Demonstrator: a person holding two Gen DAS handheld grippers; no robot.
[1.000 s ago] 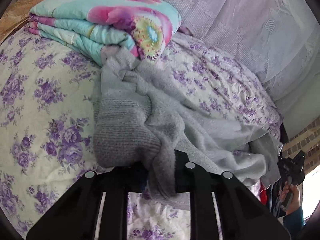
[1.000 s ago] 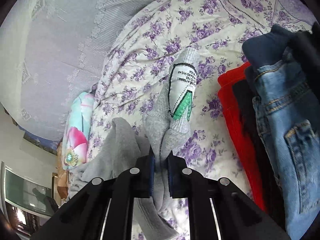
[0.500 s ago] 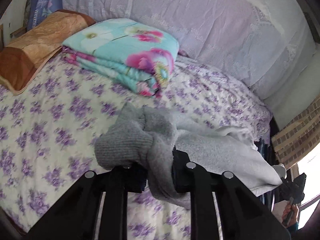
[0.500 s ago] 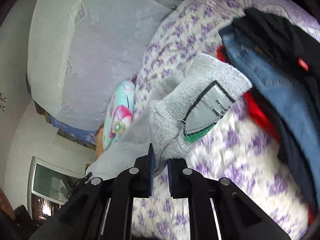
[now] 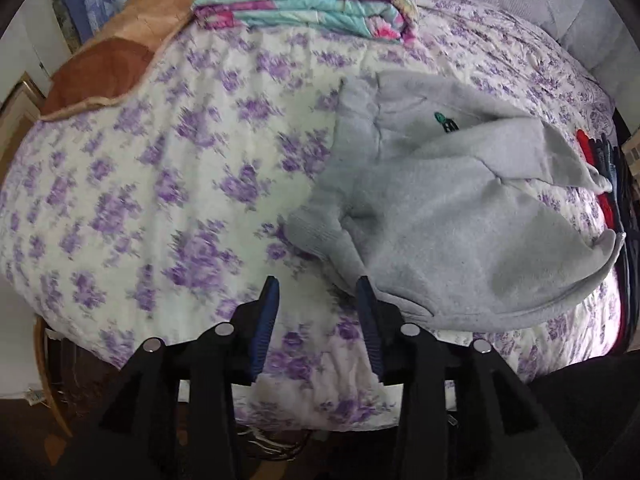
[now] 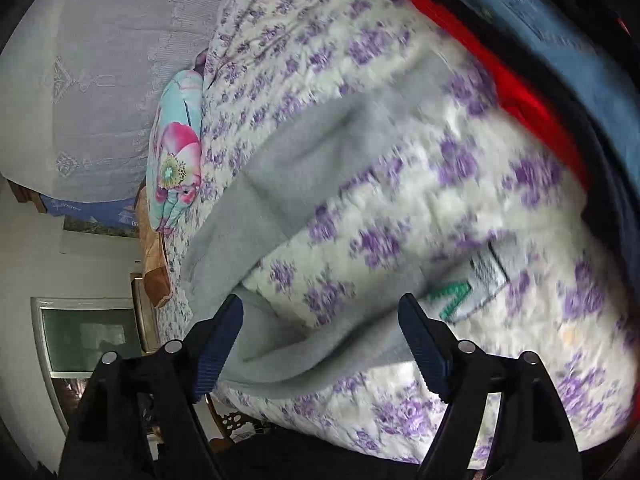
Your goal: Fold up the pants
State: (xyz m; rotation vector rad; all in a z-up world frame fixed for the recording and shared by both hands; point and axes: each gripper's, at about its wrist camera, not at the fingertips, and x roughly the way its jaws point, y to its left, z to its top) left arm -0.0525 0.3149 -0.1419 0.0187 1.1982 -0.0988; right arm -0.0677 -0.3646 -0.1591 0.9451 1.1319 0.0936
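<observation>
The grey pants (image 5: pixel 452 216) lie loosely spread on the floral bed (image 5: pixel 160 184), so the left gripper (image 5: pixel 318 304) and right gripper (image 6: pixel 320 332), both wide apart and empty, can choose fresh holds.

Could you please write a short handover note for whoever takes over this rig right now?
Left claw: open, empty, its right finger touching the grey fleece pants.
Right claw: open, empty, above the pants' edge.
The pants lie loosely heaped on the purple-flowered bedspread, with no neat fold.
Done: pants on the bed, not gripped.
Left: flatten, fold.
</observation>
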